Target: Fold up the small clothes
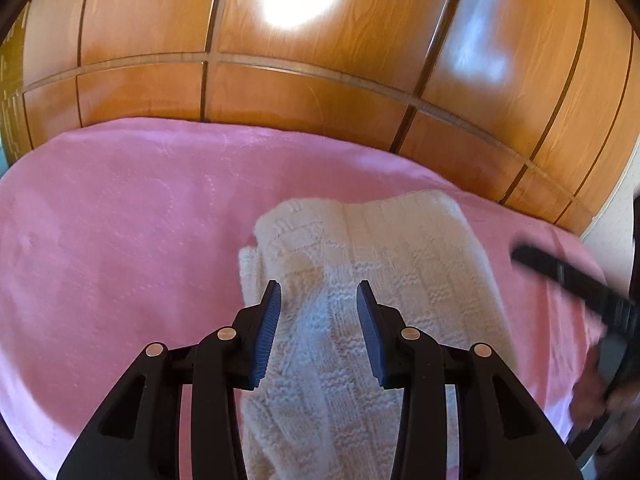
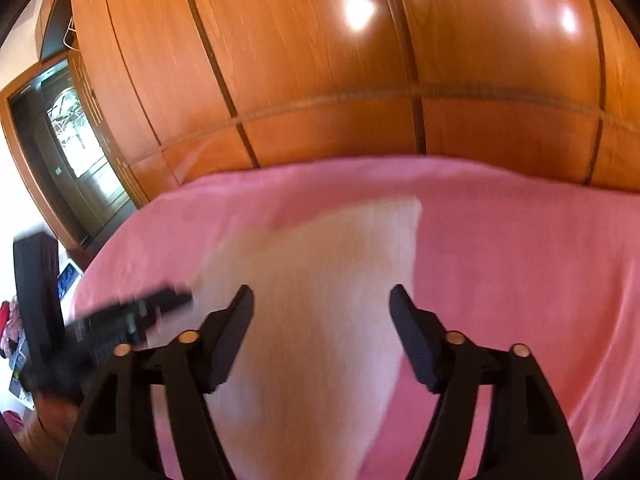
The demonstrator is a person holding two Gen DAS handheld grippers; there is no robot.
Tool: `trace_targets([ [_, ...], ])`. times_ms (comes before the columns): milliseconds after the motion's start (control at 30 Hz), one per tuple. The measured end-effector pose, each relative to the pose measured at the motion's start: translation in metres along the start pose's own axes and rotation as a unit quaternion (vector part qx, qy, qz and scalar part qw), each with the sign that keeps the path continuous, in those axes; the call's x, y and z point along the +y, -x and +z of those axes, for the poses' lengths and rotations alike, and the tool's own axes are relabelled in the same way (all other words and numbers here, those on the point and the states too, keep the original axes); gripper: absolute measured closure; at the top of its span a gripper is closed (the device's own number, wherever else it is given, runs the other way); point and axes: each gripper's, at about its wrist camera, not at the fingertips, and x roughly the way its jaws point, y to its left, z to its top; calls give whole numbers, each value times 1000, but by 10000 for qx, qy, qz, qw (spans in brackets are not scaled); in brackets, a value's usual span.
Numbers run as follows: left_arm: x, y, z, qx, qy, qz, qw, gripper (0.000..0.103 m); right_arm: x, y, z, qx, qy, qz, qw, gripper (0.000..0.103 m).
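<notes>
Knitwear (image 1: 360, 280) beneath both parted tongs (image 1: 319, 296)

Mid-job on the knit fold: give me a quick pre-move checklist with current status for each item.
1. Left gripper open, nothing pinched: ok.
2. Right gripper open, nothing pinched: ok.
3. White knit garment lies on the pink blanket, already doubled over: ok.
4. Folded edges aligned neatly: not ok; a layer pokes out at the left side in the left wrist view.
5. Right wrist view sharp enough to judge the garment's right edge: not ok, motion blur.
6. Near end of the garment, behind the fingers: cannot tell.
</notes>
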Motion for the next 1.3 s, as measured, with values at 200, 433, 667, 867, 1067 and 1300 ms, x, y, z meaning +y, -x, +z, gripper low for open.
trace_targets([
  [200,3,-19,-13,223,-72,154,9996,62,3,-94,-12,934,117,-551,9940,38],
  [433,14,-22,-19,220,68,12,9997,57,2,-92,-15,720,218,-548,9957,36],
  [667,14,-11,-20,91,-10,181,9998,50,-1,-87,-15,628,139,-424,9970,31],
  [867,20,-3,-23,81,24,235,9997,50,-1,-81,-16,564,137,-351,9977,25],
  [1067,24,7,-26,13,58,336,9994,39,1,-67,-17,372,78,-360,9986,9],
  [1300,29,14,-30,32,83,418,9991,39,-19,-39,-28,354,-350,-307,9983,3],
])
